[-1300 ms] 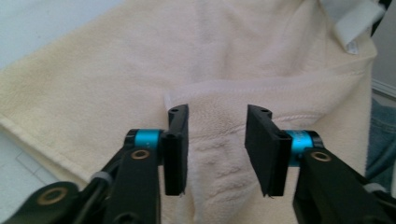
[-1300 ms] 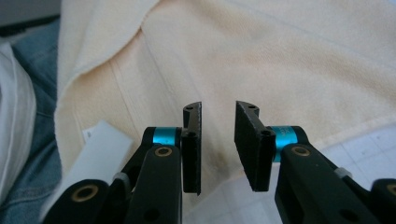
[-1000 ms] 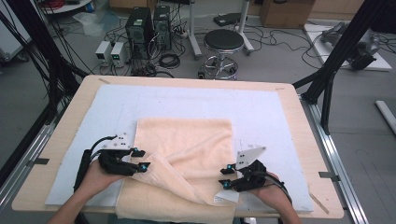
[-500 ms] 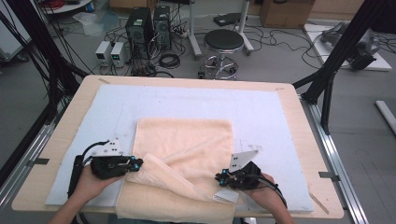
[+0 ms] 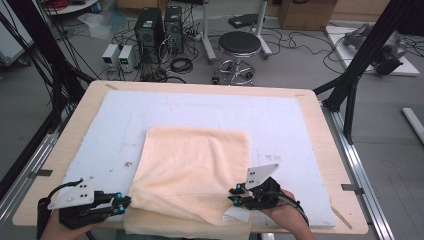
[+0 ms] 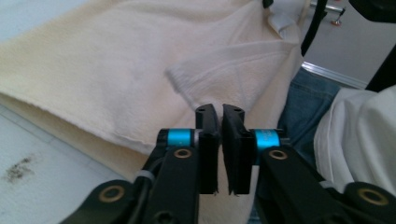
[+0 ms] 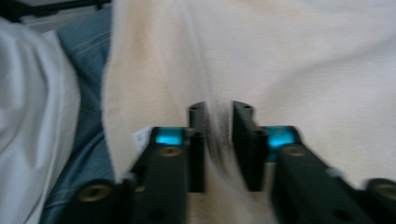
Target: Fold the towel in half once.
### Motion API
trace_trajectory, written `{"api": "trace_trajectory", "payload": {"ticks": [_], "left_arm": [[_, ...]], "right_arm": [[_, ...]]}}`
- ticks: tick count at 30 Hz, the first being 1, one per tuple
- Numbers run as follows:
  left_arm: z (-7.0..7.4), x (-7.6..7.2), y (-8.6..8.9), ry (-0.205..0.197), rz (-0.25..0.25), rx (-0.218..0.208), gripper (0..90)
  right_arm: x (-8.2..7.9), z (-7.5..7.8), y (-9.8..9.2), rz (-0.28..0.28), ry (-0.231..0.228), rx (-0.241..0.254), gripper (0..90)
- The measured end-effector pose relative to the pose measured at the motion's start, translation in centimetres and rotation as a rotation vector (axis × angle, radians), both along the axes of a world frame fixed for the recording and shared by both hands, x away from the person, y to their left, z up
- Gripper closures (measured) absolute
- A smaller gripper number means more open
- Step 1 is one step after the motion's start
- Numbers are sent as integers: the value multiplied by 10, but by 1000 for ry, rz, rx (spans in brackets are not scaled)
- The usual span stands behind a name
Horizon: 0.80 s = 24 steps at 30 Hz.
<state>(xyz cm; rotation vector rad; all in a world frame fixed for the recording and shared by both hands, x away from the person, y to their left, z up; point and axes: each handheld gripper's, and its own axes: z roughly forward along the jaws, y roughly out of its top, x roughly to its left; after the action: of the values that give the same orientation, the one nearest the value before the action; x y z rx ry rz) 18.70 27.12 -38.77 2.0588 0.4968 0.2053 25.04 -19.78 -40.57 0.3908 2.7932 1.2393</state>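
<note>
Both hands lie low at the table's (image 5: 320, 107) near edge. The left gripper (image 5: 121, 204), just off the towel's (image 5: 192, 170) near-left corner, has jaws slightly parted after opening, pinching nothing. The right gripper (image 5: 233, 195) has opened a little, towel cloth between its jaws. One peach towel lies folded on the white mat (image 5: 280, 125), overhanging the near edge.

Plain peach-cream towel (image 5: 192, 172), no pattern; pale blue mat (image 5: 200, 112) on a light wood counter (image 5: 320, 120); black tongs (image 5: 122, 204) with cyan bands.
</note>
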Motion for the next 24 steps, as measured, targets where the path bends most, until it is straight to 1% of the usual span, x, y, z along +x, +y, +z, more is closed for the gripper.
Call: {"api": "trace_trajectory", "payload": {"ticks": [1,2,3,4,6,8,9,12,14,16,18,20,21,22,24], "left_arm": [[-2,1,2,10,8,-2,719],[-5,4,3,22,18,-11,693],[-6,6,4,23,24,-12,674],[-6,9,4,15,30,-5,655],[-6,15,3,16,35,4,640],[-8,22,-2,21,40,11,619],[-10,26,-7,27,29,15,614],[-15,31,-21,33,2,32,608],[-20,33,-30,38,-22,49,603],[-25,34,-36,54,-38,63,603],[-29,34,-41,67,-55,87,603],[-32,34,-44,69,-67,108,604],[-33,34,-45,67,-72,117,604],[-35,34,-46,71,-76,124,604],[-39,35,-48,80,-81,137,604]], "right_arm": [[1,0,-2,-4,4,18,697],[0,0,-2,-1,5,32,680],[-1,0,-1,12,2,38,671],[-1,-1,0,12,3,36,658],[-1,-5,3,24,7,16,650],[-1,-8,4,18,-6,9,645],[0,-8,3,14,-10,21,644],[-1,-4,-1,-2,-16,58,642],[-5,-1,-6,-7,-35,70,641],[-8,0,-8,5,-33,78,642],[-12,0,-11,14,-42,71,642],[-15,-2,-12,26,-51,62,641],[-17,-3,-12,24,-54,67,642],[-18,-4,-13,35,-54,69,645],[-20,-7,-11,38,-51,43,649]]}}
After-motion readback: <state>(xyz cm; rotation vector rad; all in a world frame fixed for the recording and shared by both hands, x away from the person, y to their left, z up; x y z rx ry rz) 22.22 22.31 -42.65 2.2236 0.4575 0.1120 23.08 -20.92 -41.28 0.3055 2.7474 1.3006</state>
